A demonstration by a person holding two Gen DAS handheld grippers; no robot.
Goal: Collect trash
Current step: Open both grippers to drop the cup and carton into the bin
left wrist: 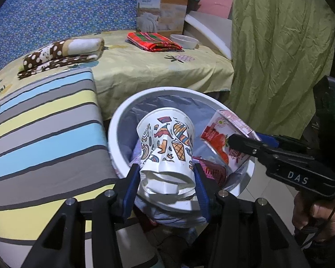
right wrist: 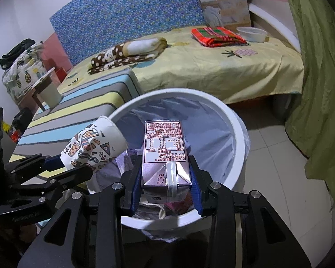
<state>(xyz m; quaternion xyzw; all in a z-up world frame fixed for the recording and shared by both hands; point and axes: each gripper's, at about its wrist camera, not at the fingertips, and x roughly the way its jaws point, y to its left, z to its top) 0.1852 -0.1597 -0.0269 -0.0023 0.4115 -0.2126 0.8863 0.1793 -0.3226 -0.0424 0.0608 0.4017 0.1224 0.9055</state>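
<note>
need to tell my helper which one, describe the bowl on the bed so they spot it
On the yellow-sheeted bed, look to the far corner by the green curtain. The bowl sits beside the folded red plaid cloth; it is the only hard, pale round thing among folded fabrics.

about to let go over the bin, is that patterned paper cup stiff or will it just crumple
The paper cup probably has little stiffness left: its mouth end is already crushed between the left gripper fingers. It looks empty, so likely light. Released, it should drop into the trash bin rather than roll away.

One paper cup (left wrist: 167,143), one carton (right wrist: 165,154), one bin (right wrist: 236,120), two folded cloths (left wrist: 62,53).
</note>
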